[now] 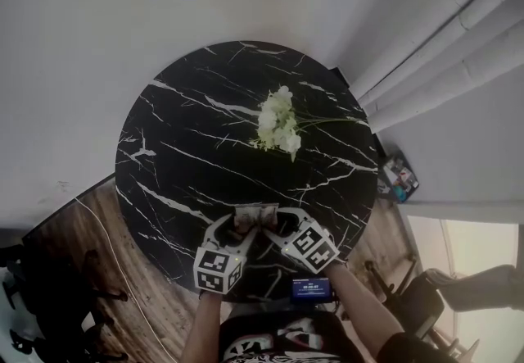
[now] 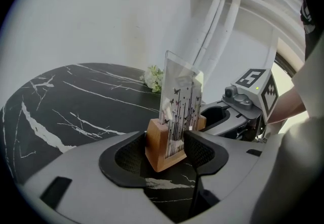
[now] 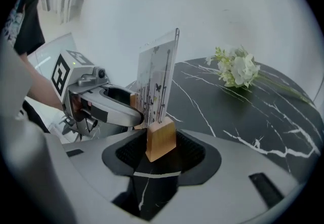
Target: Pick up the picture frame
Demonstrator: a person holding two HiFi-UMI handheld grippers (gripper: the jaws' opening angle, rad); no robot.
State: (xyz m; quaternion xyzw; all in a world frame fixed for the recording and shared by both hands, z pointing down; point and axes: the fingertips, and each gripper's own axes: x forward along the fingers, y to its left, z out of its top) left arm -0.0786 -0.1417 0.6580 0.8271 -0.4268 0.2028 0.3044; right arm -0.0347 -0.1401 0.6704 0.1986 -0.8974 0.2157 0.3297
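Note:
The picture frame (image 1: 256, 216) is a clear panel printed with butterflies and stems, set upright in a wooden base (image 2: 164, 149). It stands near the front edge of the round black marble table (image 1: 180, 156). My left gripper (image 1: 241, 223) closes on the base's left end, and in the left gripper view (image 2: 166, 154) both pads meet the wood. My right gripper (image 1: 274, 224) holds the opposite end (image 3: 161, 149) the same way. Each gripper shows in the other's view, the right gripper (image 2: 245, 104) and the left gripper (image 3: 96, 101). Whether the base rests on the marble is unclear.
A bunch of white flowers (image 1: 278, 124) with green stems lies at the table's middle right. Pale curtains (image 1: 458, 34) hang at the upper right. A small screen (image 1: 311, 288) sits at the person's chest. Wooden floor and chair legs (image 1: 49, 288) surround the table.

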